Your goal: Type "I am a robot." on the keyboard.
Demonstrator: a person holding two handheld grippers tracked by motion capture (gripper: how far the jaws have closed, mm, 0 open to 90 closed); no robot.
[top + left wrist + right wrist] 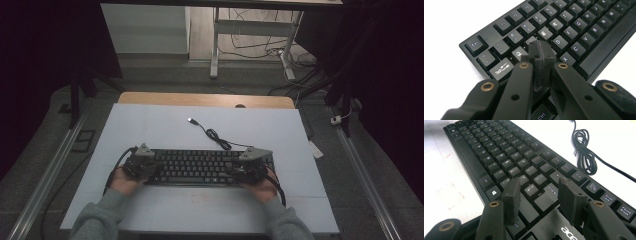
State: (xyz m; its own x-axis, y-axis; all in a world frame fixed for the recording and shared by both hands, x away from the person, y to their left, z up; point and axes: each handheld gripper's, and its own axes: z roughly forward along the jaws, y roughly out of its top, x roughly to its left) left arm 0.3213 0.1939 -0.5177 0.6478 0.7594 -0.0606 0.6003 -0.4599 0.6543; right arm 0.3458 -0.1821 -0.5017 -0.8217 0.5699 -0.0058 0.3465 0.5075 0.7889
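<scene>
A black keyboard (200, 167) lies on the white mat (150, 125) near the front edge. Its black cable (216, 136) runs in a coil to a loose USB plug (191, 120) farther back. My left gripper (144, 164) is at the keyboard's left end. In the left gripper view the left gripper (541, 50) is shut, pads pressed together with nothing between them, just over the keys (544, 33) near Q and E. My right gripper (250, 167) is at the right end. There the right gripper (537, 186) stands open above the Enter key (547, 195).
The mat covers a wooden table (200, 98). Bare mat lies behind the keyboard, apart from the coiled cable (584, 152). Beyond the table stand a desk's metal legs (215, 45) with loose wires on the floor. Metal rails (55, 165) run along both sides.
</scene>
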